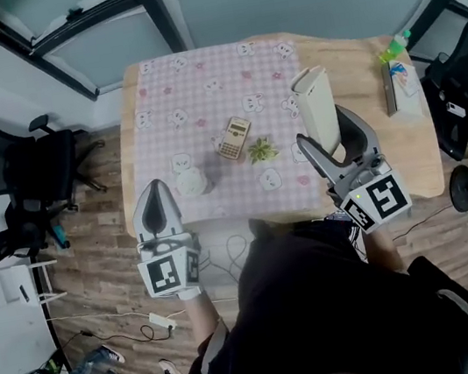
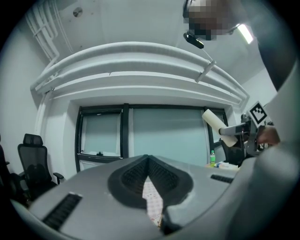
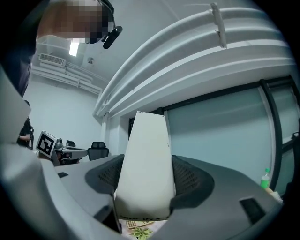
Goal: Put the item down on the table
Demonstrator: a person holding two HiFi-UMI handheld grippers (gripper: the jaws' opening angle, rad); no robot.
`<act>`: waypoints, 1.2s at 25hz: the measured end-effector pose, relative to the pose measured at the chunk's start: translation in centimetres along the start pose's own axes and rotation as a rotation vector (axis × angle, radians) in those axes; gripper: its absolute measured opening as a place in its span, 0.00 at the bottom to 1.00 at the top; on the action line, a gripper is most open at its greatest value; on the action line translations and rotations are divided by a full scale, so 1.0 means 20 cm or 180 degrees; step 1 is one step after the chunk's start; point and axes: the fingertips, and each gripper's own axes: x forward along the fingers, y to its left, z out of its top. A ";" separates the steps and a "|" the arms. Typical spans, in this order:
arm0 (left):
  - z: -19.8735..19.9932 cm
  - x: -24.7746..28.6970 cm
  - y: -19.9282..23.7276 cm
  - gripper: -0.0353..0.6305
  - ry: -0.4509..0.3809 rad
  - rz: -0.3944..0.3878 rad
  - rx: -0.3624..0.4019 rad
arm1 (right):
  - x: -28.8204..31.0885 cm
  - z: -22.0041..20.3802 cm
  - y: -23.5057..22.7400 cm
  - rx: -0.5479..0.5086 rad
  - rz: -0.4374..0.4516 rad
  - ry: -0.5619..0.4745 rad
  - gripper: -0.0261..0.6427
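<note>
White box (image 3: 143, 168): where does it sit against the fingers?
— I've got it clamped in the right gripper (image 3: 146, 176). One pad on each broad side, low on the body. Most of the box stands up above the jaws, leaning a little.

Is it on the table (image 1: 354, 55)?
— No, it's in the air. In the right gripper view I can see the calculator (image 3: 129, 224) and the small plant (image 3: 140, 233) under its lower edge.

What about the left side?
— The left gripper (image 1: 154, 189) has its jaws together with nothing in them. It's over the near left edge of the table, well apart from the box.

How much room is there?
— The box hangs over the right border of the checked cloth (image 1: 200, 90). Calculator and plant lie to its left, near but not touching. There's bare wood to its right, and the green bottle (image 1: 394, 46) and some flat items sit by the far right edge. A white figure (image 1: 188, 180) stands just ahead of the left gripper.

And the pose?
— Both grippers point level, away from me towards the windows, with the marker cubes nearest my body. Office chairs (image 1: 18, 173) stand off the table's left side.
</note>
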 end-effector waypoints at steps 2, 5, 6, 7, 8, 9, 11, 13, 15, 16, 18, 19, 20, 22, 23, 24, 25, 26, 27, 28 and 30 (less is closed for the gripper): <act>0.01 0.01 -0.01 0.04 -0.0010 0.0018 0.0026 | 0.00 -0.01 -0.02 0.0024 0.0014 0.0002 0.52; 0.01 0.01 -0.01 0.04 0.0016 0.0062 -0.0010 | 0.01 -0.01 -0.04 0.0027 0.0034 -0.0006 0.52; 0.01 0.01 -0.01 0.04 0.0025 0.0070 -0.0014 | 0.02 0.00 -0.03 0.0025 0.0046 -0.0014 0.52; 0.00 0.01 -0.01 0.04 0.0032 0.0075 -0.0009 | 0.02 0.00 -0.03 0.0022 0.0060 -0.0019 0.52; 0.00 0.01 -0.01 0.04 0.0035 0.0077 0.0000 | 0.03 0.00 -0.03 0.0014 0.0076 -0.0018 0.52; 0.00 0.02 -0.01 0.04 0.0035 0.0077 0.0005 | 0.04 0.00 -0.03 0.0005 0.0091 -0.0013 0.52; -0.01 0.02 0.00 0.04 0.0035 0.0092 -0.0010 | 0.06 -0.01 -0.02 0.0002 0.0118 0.0003 0.52; -0.01 0.03 0.01 0.04 0.0041 0.0112 -0.0032 | 0.08 -0.03 -0.02 0.0034 0.0144 0.0020 0.52; -0.02 0.03 0.02 0.04 0.0052 0.0124 -0.0040 | 0.11 -0.08 -0.02 0.0070 0.0172 0.0080 0.52; -0.03 0.03 0.02 0.04 0.0057 0.0131 -0.0040 | 0.13 -0.12 -0.01 0.0073 0.0182 0.0142 0.52; -0.04 0.03 0.04 0.04 0.0072 0.0149 -0.0046 | 0.17 -0.25 0.00 0.0059 0.0197 0.0310 0.52; -0.05 0.03 0.04 0.04 0.0081 0.0158 -0.0055 | 0.18 -0.33 0.01 0.0043 0.0205 0.0413 0.52; -0.05 0.03 0.04 0.04 0.0088 0.0167 -0.0067 | 0.19 -0.43 0.02 0.0016 0.0219 0.0533 0.52; -0.07 0.03 0.05 0.04 0.0103 0.0175 -0.0082 | 0.21 -0.66 0.07 -0.0075 0.0281 0.0834 0.52; -0.07 0.03 0.05 0.04 0.0116 0.0171 -0.0078 | 0.21 -0.79 0.09 -0.0122 0.0324 0.1004 0.52; -0.07 0.03 0.04 0.04 0.0132 0.0164 -0.0066 | 0.21 -0.92 0.11 -0.0162 0.0369 0.1174 0.52; -0.08 0.04 0.04 0.04 0.0148 0.0154 -0.0051 | 0.20 -1.05 0.14 -0.0190 0.0420 0.1343 0.52; -0.08 0.04 0.03 0.04 0.0158 0.0143 -0.0041 | 0.19 -1.19 0.16 -0.0208 0.0477 0.1513 0.52; -0.08 0.04 0.03 0.04 0.0157 0.0130 -0.0037 | 0.17 -1.31 0.19 -0.0221 0.0542 0.1678 0.52; -0.08 0.04 0.03 0.04 0.0148 0.0115 -0.0042 | 0.15 -1.43 0.22 -0.0242 0.0614 0.1830 0.52; -0.09 0.03 0.02 0.04 0.0188 0.0110 -0.0052 | 0.11 -1.64 0.27 -0.0354 0.0756 0.2095 0.52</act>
